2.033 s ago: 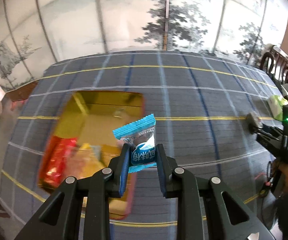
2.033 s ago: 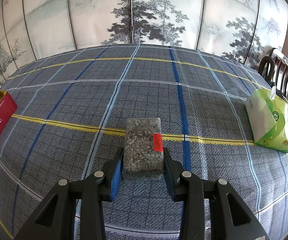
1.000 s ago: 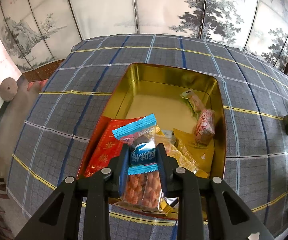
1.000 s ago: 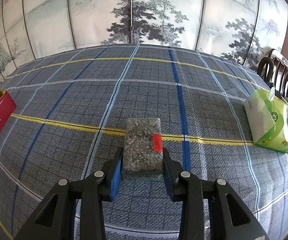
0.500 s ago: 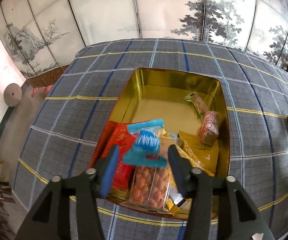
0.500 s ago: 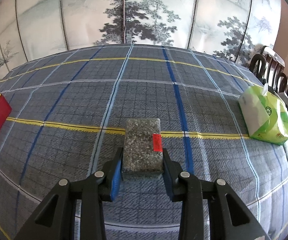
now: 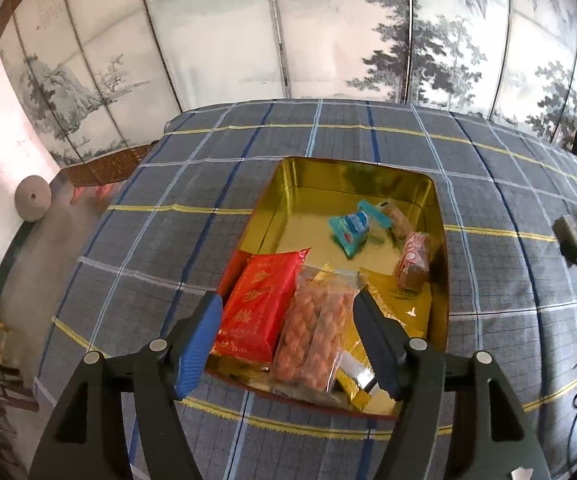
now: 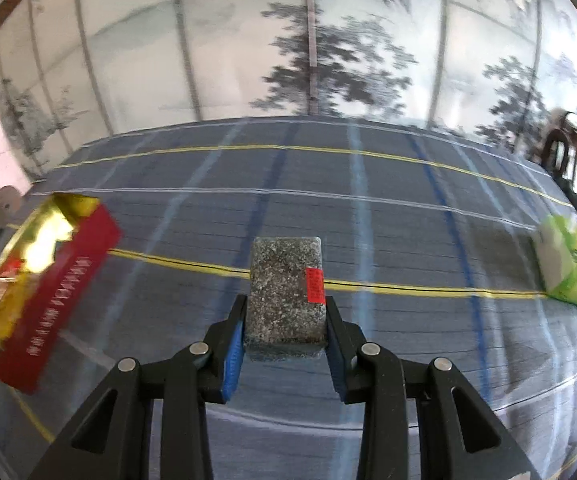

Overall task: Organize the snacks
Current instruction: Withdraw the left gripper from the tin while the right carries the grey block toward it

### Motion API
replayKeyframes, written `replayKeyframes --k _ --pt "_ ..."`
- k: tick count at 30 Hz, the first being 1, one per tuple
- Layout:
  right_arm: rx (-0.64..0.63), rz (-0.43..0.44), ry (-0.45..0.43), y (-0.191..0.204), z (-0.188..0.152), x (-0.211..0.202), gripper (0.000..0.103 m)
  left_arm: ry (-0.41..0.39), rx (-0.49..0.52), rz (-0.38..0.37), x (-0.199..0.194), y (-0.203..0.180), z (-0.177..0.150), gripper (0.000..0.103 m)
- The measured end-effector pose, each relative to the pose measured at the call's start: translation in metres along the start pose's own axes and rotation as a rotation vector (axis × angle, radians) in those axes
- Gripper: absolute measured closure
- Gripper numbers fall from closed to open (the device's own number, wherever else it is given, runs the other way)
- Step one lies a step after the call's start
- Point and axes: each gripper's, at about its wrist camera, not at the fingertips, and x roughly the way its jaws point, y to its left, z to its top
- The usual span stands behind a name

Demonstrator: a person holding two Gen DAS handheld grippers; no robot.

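a: what are the left tongs doing?
b: they have just been opening and stand spread, nothing between the pads, above the near end of the gold tin on the plaid surface.
a: and the blue sachet?
b: it lies inside the tin, toward the far end, just beside a pink wrapped sweet. nearer the tongs lie a red packet, a clear bag of orange twists and a yellow pouch.
a: the right tongs?
b: pinching a grey speckled block with a red sticker, held over the surface. the view is blurred. the tin, red-sided, shows to the left, and a green tissue pack at far right.
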Motion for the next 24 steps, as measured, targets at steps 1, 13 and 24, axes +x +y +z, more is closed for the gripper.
replayKeyframes --k 1,13,24 --pt "-0.014 0.015 -0.003 0.012 -0.001 -0.002 0.068 -0.003 -0.008 -0.001 -0.003 0.002 -0.001 0.037" --pt "-0.156 0.217 -0.007 0.132 0.003 -0.024 0.068 -0.013 -0.081 0.046 -0.027 0.035 -0.022 0.026" --pt "-0.25 0.287 0.017 0.2 0.003 -0.015 0.068 0.013 -0.146 0.103 -0.033 0.067 -0.044 0.024"
